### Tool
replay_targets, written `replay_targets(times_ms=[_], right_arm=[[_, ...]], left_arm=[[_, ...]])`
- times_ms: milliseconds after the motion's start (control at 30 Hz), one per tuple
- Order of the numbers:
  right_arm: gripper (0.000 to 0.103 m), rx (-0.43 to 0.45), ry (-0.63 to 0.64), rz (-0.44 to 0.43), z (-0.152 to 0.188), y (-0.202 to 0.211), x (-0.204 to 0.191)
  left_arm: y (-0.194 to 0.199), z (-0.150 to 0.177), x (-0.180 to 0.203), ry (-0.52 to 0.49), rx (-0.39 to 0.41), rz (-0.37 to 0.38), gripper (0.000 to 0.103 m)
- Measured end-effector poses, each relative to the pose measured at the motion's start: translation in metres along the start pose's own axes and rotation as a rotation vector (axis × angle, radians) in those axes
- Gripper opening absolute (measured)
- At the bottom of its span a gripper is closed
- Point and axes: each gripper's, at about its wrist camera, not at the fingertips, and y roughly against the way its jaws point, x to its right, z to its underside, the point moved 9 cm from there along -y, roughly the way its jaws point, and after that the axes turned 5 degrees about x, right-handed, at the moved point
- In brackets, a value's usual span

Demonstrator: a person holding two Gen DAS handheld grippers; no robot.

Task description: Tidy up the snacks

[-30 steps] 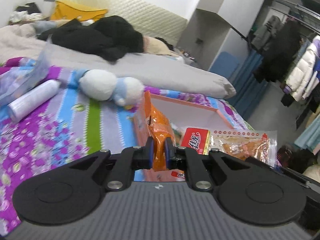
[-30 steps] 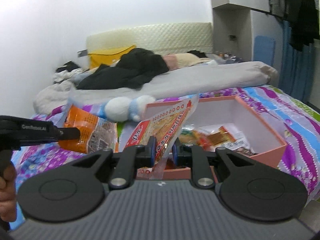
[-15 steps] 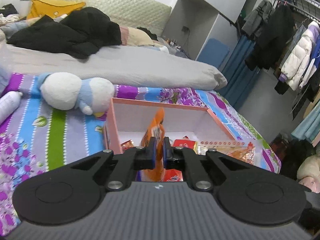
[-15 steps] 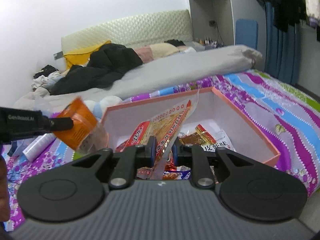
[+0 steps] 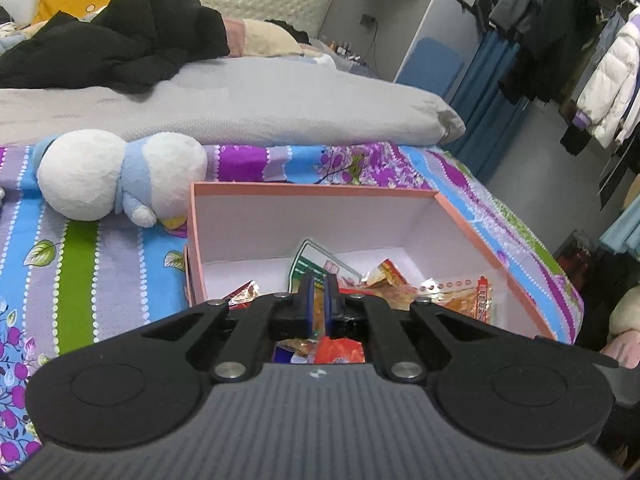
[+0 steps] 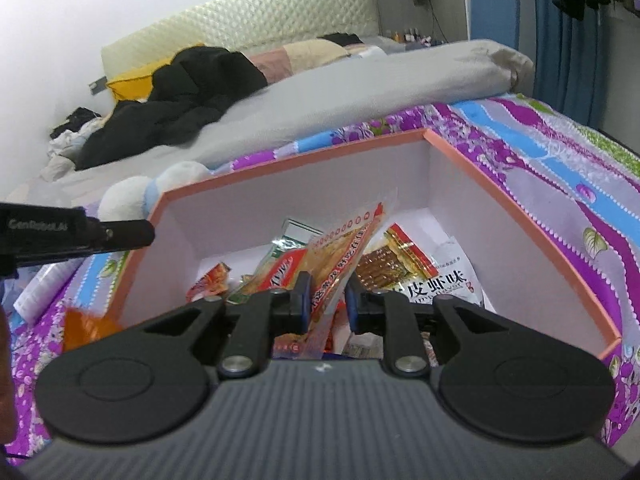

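Note:
A pink open box (image 5: 312, 190) with white walls sits on the flowered bedspread and holds several snack packets. My left gripper (image 5: 319, 296) hangs over its near left part, shut, with a sliver of the orange packet (image 5: 318, 320) between the pads. In the right wrist view one of its fingers (image 6: 128, 234) reaches the box's left wall (image 6: 160, 216), and the orange packet (image 6: 88, 328) shows blurred below it. My right gripper (image 6: 328, 300) is low inside the box. Its jaws are opening around a long clear packet (image 6: 344, 248) with red print, which leans on the left pad, clear of the right one.
A white and blue plush toy (image 5: 116, 176) lies just left of the box. A grey duvet (image 5: 240, 108) and black clothes (image 5: 120, 48) lie behind it. A white shrimp-snack bag (image 6: 444, 280) lies in the box's right half. Coats (image 5: 600, 60) hang beyond the bed's right edge.
Both grippers came forward and down over the box. The orange packet no longer stands up above the left pads. The right jaws have widened around the long packet.

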Motion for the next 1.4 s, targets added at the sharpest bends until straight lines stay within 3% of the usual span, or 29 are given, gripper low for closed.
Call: replay_targets(times_ms=[33,100,400,767,1033,1067,1167,1267,1400], right_arm=[[0.032,-0.004,0.000,-0.001,0.001,-0.002,0.001],[0.055,0.001,-0.012,-0.001,0.000,-0.001,0.003],[0.054,0.077,0.019,-0.008,-0.021,0.034,-0.009],[0.054,0.225,0.050,-0.028,-0.052,0.126,-0.037],[0.054,0.283,0.020,-0.036,-0.047,0.181,-0.047],[0.054,0.285,0.016,-0.037,-0.045,0.186,-0.047],[0.054,0.286,0.014,-0.033,-0.037,0.197,-0.051],[0.054,0.293,0.012,-0.028,-0.031,0.207,-0.054],[0.054,0.301,0.065,0.021,-0.019,0.213,-0.059]], left_arm=[[0.000,0.001,-0.001,0.003,-0.003,0.000,0.006],[0.001,0.002,-0.002,-0.001,-0.007,0.003,0.006],[0.045,-0.007,0.003,-0.002,0.034,0.012,0.006],[0.145,-0.029,0.035,-0.093,0.159,0.034,0.006],[0.208,-0.019,0.047,-0.136,0.199,0.046,0.008],[0.214,-0.016,0.047,-0.138,0.198,0.047,0.010],[0.229,-0.007,0.045,-0.135,0.200,0.042,0.033],[0.241,0.003,0.044,-0.153,0.204,0.024,0.050],[0.254,0.015,0.043,-0.169,0.212,0.024,0.082]])
